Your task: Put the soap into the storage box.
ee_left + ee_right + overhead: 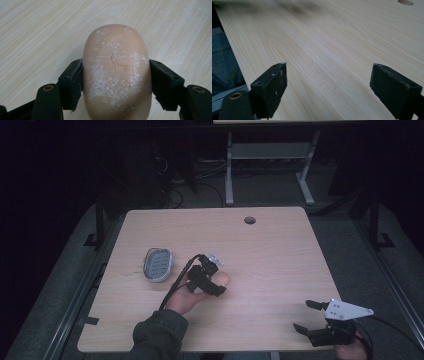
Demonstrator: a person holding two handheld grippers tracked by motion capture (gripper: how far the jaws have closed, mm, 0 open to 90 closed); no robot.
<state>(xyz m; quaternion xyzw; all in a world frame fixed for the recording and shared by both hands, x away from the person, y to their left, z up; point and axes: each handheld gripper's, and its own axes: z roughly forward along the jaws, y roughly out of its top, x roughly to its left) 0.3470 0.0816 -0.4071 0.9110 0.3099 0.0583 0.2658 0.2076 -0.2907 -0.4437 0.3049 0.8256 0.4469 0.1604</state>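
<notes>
Pale wood counter (280, 255): soap bar (116, 72), probably slick and hard, clamped across its waist by left tool (116, 82); right tool (306, 316) gapes wide, holding nothing.

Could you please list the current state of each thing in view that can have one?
Peach oval soap bar: clamped between the left gripper's jaws, over the table.
Grey oval soap dish: flat on the table, nothing in it.
Left gripper: shut on the soap.
Right gripper: open, holding nothing.
</notes>
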